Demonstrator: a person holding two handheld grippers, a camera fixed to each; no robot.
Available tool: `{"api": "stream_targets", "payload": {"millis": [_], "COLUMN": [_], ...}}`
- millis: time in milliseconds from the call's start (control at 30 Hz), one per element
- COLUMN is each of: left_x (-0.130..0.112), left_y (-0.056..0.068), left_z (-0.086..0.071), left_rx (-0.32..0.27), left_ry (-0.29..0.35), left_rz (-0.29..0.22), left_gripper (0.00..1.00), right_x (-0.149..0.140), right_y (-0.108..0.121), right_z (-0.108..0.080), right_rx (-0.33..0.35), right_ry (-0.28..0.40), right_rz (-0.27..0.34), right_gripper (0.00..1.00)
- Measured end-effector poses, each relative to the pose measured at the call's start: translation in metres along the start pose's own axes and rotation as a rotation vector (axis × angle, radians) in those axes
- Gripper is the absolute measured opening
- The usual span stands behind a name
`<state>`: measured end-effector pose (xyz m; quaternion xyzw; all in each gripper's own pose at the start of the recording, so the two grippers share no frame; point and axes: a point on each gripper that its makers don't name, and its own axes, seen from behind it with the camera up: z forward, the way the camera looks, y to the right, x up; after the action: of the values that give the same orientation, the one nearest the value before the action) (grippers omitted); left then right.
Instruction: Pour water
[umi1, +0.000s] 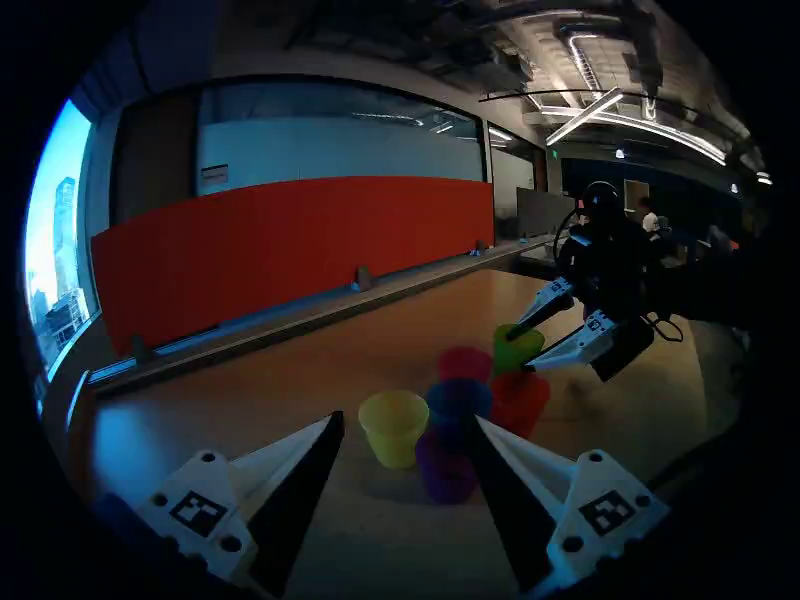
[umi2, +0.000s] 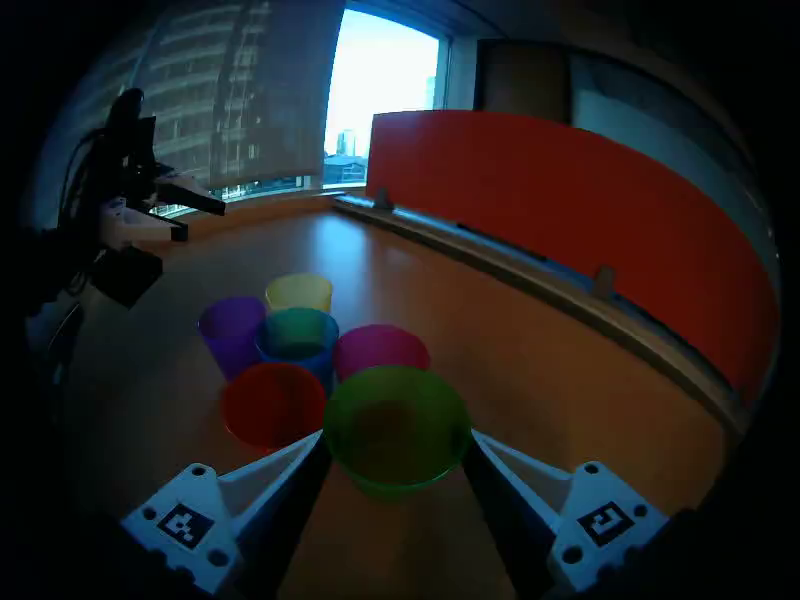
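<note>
Six plastic cups stand clustered on the wooden table (umi1: 330, 370). In the left gripper view my left gripper (umi1: 408, 420) is open, its fingers pointing at the yellow cup (umi1: 393, 425) and the purple cup (umi1: 445, 465), a little short of both. Behind these are the blue cup (umi1: 458, 402), magenta cup (umi1: 465, 362), red cup (umi1: 520, 400) and green cup (umi1: 517, 347). My right gripper (umi1: 520, 350) straddles the green cup (umi2: 397, 430). In the right gripper view my right gripper (umi2: 397, 440) stands wide, one finger close to each side of that cup. The left gripper (umi2: 203, 222) hangs far left.
A red partition (umi1: 300, 240) on a raised ledge runs along the table's far side. Windows (umi2: 380, 90) lie beyond the table end. A person's dark sleeve (umi1: 700, 290) holds the right gripper. The cups red (umi2: 272, 405), magenta (umi2: 380, 350) and blue (umi2: 298, 340) crowd the green one.
</note>
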<state>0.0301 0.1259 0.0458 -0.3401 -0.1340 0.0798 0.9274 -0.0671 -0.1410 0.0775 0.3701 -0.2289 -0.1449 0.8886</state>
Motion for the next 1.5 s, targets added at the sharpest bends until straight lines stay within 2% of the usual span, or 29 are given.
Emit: {"api": "stream_targets", "payload": {"millis": [600,800,1500], "left_x": [0.006,0.008,0.012], "left_y": [0.006,0.005,0.005], "left_z": [0.002,0.002,0.0], "left_rx": [-0.009,-0.006,0.004], "left_ry": [0.002,0.006,0.016], "left_rz": [0.009,0.006,0.017], "left_gripper": [0.86,0.86,0.86], "right_x": [0.033,0.046,0.088], "right_y": [0.0,-0.001,-0.019], "right_z": [-0.021,-0.028,-0.051], "right_rx": [-0.025,-0.029,-0.032], "right_ry": [0.114,0.146,0.243], "right_rz": [0.002,-0.005,-0.058], "right_gripper": [0.91,0.91,0.91]}}
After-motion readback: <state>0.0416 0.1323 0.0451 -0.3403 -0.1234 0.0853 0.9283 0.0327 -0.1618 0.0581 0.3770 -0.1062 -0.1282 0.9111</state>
